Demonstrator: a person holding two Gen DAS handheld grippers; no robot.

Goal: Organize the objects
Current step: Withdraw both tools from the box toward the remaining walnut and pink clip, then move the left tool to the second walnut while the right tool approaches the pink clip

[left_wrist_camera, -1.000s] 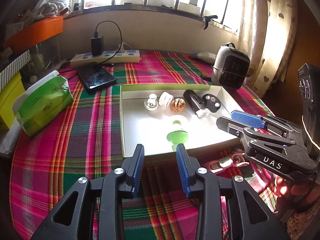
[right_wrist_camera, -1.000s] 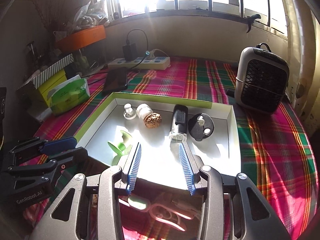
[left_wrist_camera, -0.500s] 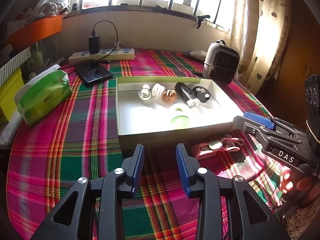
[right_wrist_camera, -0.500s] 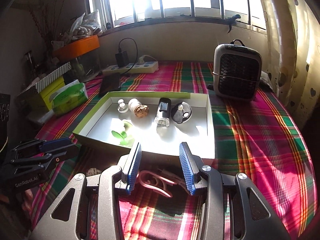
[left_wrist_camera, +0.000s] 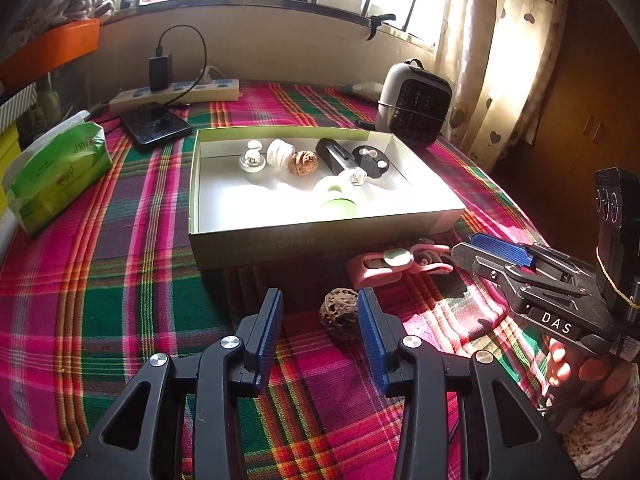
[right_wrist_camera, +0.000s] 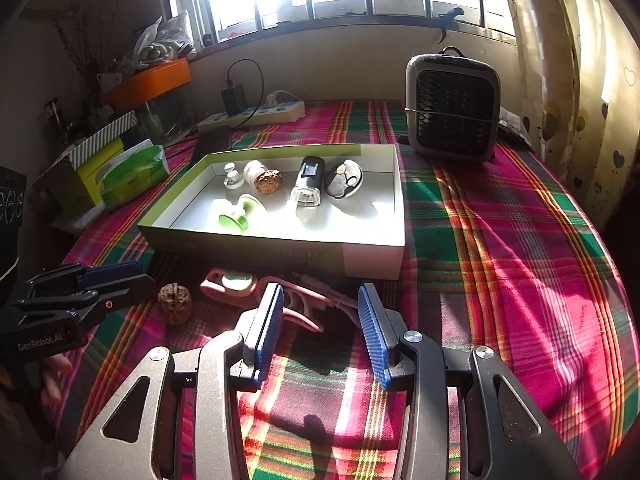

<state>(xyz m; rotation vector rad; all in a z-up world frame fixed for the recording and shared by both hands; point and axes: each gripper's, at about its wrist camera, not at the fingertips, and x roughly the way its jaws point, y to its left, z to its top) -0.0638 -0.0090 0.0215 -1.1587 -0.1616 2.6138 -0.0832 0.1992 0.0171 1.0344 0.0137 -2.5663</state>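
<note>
Plaid tablecloth (left_wrist_camera: pixel 120 280) w/ box (left_wrist_camera: pixel 320 240): walnut (left_wrist_camera: pixel 303 163), torch (left_wrist_camera: pixel 340 158), green spool (left_wrist_camera: pixel 338 200); left gripper (left_wrist_camera: pixel 320 320) just widened, right gripper (right_wrist_camera: pixel 320 320) agape, both empty.

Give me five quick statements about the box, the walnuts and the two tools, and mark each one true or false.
1. A walnut lies on the tablecloth outside the box. True.
2. The left tool is shut on that walnut. False: its jaws have just been opening and stand apart, pads clear of it.
3. The pink clip lies inside the box. False: it lies on the cloth in front of it.
4. Another walnut sits inside the box. True.
5. The right tool grips the green spool. False: it is open and empty.
</note>
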